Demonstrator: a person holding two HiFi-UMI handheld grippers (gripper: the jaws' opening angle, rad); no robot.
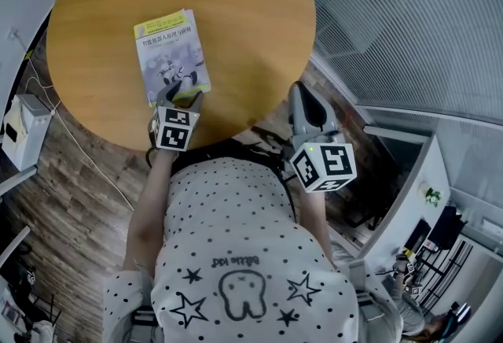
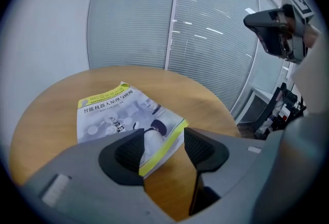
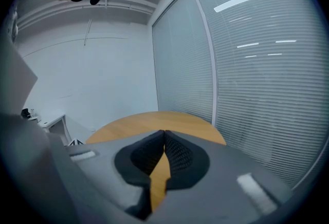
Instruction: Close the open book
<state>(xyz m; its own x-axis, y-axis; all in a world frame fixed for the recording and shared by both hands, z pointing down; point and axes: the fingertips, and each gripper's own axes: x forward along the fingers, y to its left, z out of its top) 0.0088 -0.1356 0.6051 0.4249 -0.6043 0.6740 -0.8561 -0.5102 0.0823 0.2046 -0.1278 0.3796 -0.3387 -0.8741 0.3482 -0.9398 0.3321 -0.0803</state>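
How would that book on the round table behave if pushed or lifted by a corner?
The book looks thin and soft-covered, so it would probably droop if lifted by one corner. Lying flat on the smooth table, it would likely slide, not tip, when pushed. Its cover looks glossy, perhaps slippery.

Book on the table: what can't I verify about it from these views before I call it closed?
- Head view: the left gripper covers the near edge of the book, so contact cannot be judged.
- Head view: the cover print is too small to read.
- Left gripper view: the open jaws hide the book's near corner.
- Right gripper view: the shut right gripper faces only bare table; no book shows.
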